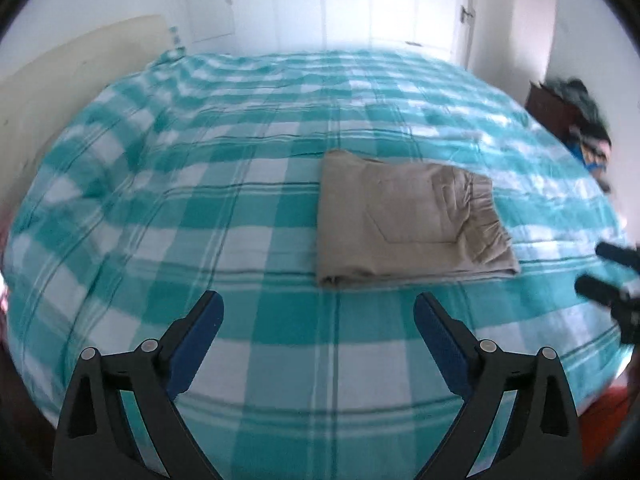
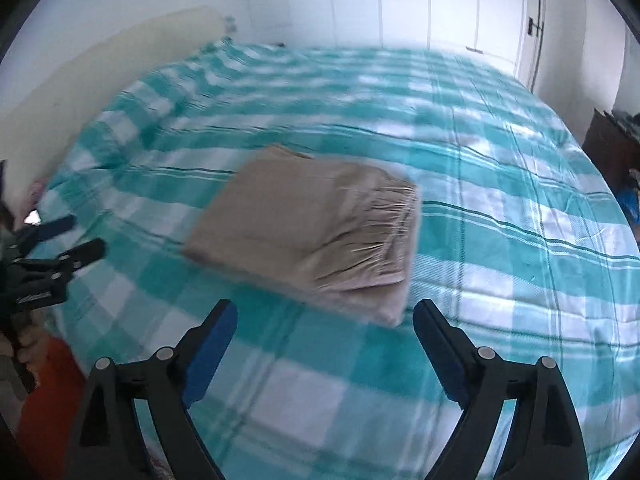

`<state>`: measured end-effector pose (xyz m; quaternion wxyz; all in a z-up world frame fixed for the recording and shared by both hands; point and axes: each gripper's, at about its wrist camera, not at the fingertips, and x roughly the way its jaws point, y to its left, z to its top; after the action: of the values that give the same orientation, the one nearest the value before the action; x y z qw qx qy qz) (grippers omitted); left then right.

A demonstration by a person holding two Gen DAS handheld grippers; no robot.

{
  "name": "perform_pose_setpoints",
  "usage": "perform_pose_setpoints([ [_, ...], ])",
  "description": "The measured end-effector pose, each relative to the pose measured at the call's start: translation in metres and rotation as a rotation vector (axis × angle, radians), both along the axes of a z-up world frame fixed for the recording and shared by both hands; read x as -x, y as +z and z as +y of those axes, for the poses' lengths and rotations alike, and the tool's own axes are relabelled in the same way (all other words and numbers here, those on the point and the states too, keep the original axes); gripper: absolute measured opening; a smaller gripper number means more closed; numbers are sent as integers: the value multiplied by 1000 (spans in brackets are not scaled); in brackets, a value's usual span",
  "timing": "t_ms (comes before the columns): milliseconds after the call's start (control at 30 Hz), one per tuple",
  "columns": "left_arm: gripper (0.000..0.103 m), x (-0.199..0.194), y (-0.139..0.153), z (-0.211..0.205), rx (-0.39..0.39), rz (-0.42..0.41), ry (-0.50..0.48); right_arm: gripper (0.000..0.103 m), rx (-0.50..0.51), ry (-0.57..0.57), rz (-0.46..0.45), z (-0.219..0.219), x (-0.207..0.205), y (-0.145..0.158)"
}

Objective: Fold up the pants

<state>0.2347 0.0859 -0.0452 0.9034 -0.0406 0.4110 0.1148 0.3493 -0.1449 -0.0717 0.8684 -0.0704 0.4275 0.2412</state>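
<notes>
The left gripper (image 1: 318, 312) is standing wide, its two black fingers with blue pads (image 1: 202, 334) spread far apart and nothing lying between them. It is hovering over the bed (image 1: 140, 208), pointing down and forward at a checked cover in teal and white. The pants (image 1: 404, 216), beige and already folded into a flat rectangle, are lying on the cover just beyond this gripper's fingertips and a little to the right of its midline, clear of both pads. A back pocket is showing on top, and the gathered waistband is facing the right side of the left wrist view.

The right gripper (image 2: 324, 320) is likewise standing wide with nothing between its blue pads (image 2: 212, 344). In its own blurred view the folded pants (image 2: 304, 232) are lying just ahead of the fingertips, near the midline, with the near corner of the stack sitting close to the gap between the fingers but touching neither.

Each gripper is showing at the edge of the other's view: the right gripper's dark fingers (image 1: 612, 272) at the far right of the left view, and the left gripper (image 2: 64, 236) at the far left of the right view, both beside the pants and apart from them.

Beyond the bed, white wardrobe doors (image 1: 360, 0) are filling the far wall, a pale headboard (image 1: 60, 80) is running along the left, and a heap of dark clothes (image 1: 580, 112) is sitting at the right.
</notes>
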Motion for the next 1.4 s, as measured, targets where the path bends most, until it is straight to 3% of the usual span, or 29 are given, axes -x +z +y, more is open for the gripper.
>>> perform_pose_setpoints([
  [200, 97, 41, 16, -18, -123, 21, 12, 100, -1, -24, -55, 10, 74, 26],
  [367, 100, 71, 43, -25, -154, -62, 15, 100, 0, -56, -59, 10, 103, 41],
  [567, 100, 88, 65, -26, -146, -105, 15, 100, 34, -76, -72, 10, 124, 58],
  [633, 100, 90, 67, -28, -144, -59, 11, 100, 34, -81, -69, 9, 130, 64],
  [867, 102, 100, 63, -27, -13, 97, 6, 100, 47, -88, -31, 8, 146, 83],
  [1400, 102, 102, 65, -56, -6, 147, -93, 100, 129, -108, -27, 8, 160, 91],
])
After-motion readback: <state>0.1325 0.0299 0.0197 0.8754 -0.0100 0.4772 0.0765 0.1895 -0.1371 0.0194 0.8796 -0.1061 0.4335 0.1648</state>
